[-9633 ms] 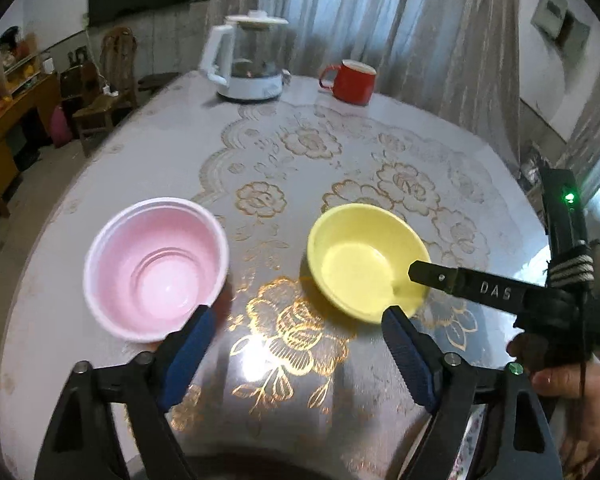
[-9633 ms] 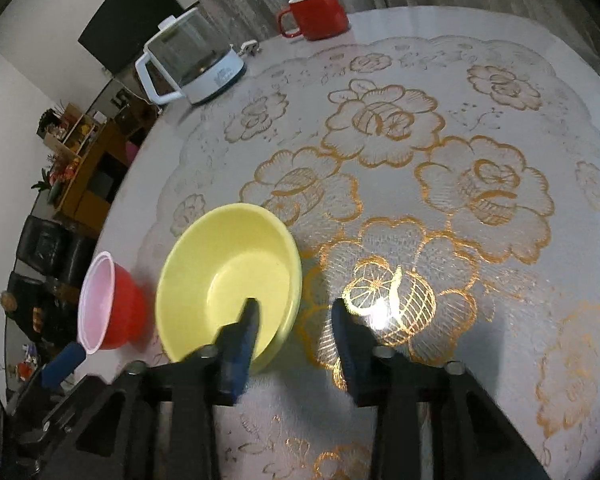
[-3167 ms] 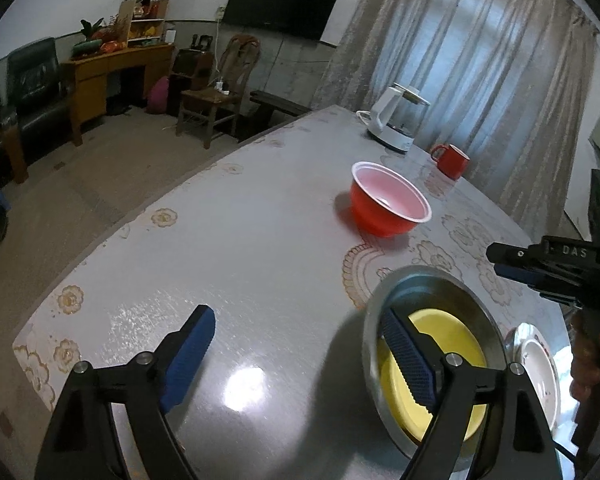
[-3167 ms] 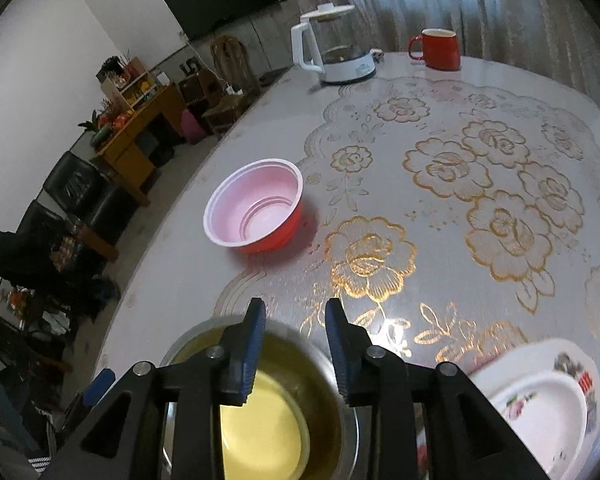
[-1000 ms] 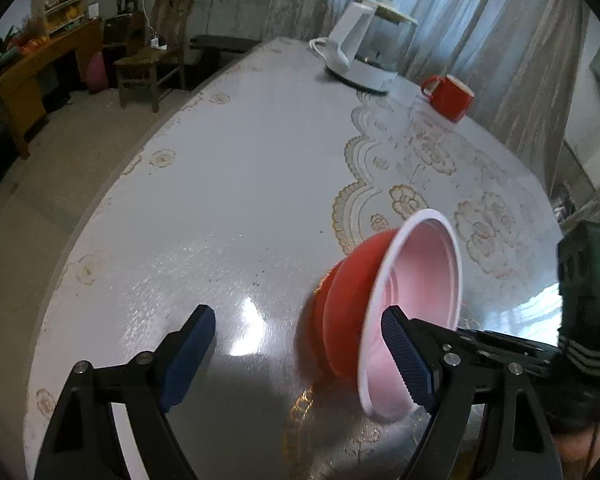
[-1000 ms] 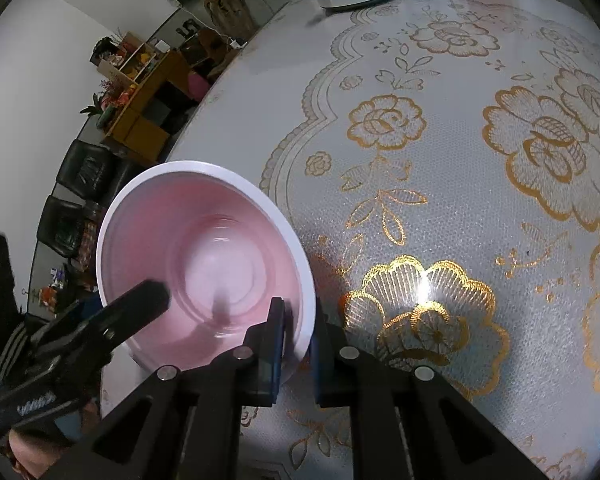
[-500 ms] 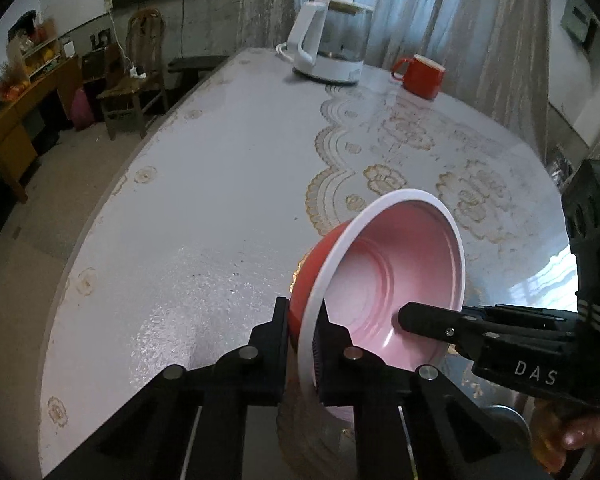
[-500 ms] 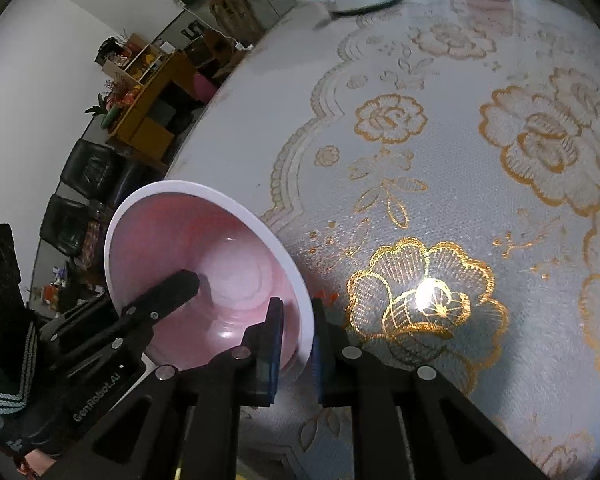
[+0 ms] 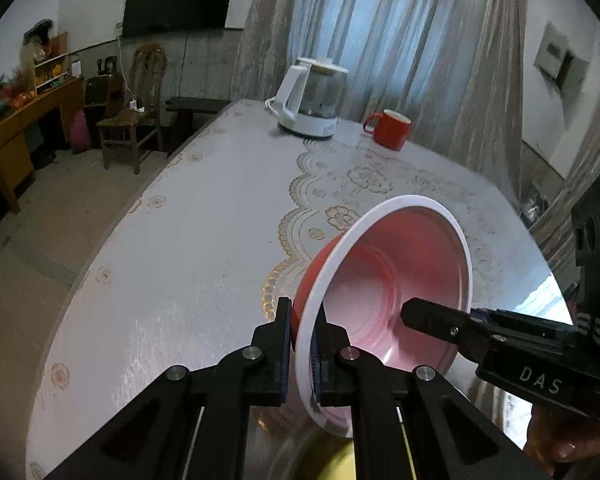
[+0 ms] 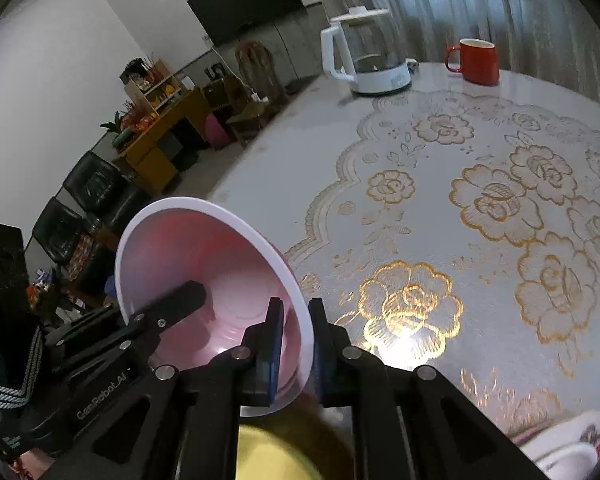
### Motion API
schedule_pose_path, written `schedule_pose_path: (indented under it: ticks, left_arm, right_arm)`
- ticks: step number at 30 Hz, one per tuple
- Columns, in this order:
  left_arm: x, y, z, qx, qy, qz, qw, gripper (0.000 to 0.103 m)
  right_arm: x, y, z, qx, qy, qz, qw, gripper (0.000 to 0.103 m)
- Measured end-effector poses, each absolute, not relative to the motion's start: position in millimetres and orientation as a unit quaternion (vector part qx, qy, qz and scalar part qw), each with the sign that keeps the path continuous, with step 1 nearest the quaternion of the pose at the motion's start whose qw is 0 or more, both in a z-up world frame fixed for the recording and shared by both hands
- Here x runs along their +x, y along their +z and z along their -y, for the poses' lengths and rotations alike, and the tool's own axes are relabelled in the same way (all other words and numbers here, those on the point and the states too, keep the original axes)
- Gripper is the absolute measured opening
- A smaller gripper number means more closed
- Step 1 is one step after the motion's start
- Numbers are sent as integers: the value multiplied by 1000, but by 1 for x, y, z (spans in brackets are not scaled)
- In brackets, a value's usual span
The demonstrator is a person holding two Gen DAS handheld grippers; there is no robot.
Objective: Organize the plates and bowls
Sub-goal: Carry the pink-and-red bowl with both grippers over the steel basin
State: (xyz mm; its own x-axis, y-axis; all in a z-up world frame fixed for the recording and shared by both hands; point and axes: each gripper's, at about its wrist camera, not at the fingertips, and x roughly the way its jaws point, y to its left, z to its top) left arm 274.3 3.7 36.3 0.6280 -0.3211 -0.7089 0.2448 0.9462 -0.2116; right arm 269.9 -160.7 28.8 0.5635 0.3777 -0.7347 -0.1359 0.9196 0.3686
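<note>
A red bowl with a pink inside and a white rim hangs tilted above the table, held from both sides. My left gripper is shut on its near rim. My right gripper is shut on the opposite rim of the bowl. In the left wrist view the right gripper comes in from the right, one finger inside the bowl. Below the bowl, at the bottom edge, lies the yellow bowl inside a metal bowl. A white flowered plate sits at the lower right.
A white kettle and a red mug stand at the far end of the round table, whose cloth has gold flowers. Chairs, a wooden desk and black seats stand off to the left of the table.
The left gripper has shut on the red bowl's rim. Both grippers have lifted the bowl off the table and carried it back over the metal bowl.
</note>
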Motion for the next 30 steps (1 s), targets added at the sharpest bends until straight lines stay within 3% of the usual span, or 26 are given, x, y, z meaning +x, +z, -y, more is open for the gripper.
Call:
schedule_pose_path:
  ticks: [18,30]
  left_arm:
    - [181,44,-27,-118,-172,-370,905,8]
    - [141,34,-22,-108,-178,-373,904,8]
  right_arm:
    - [175,49,144,153,153,-393,894,14]
    - [134,29,152,203,147,-400,882,14]
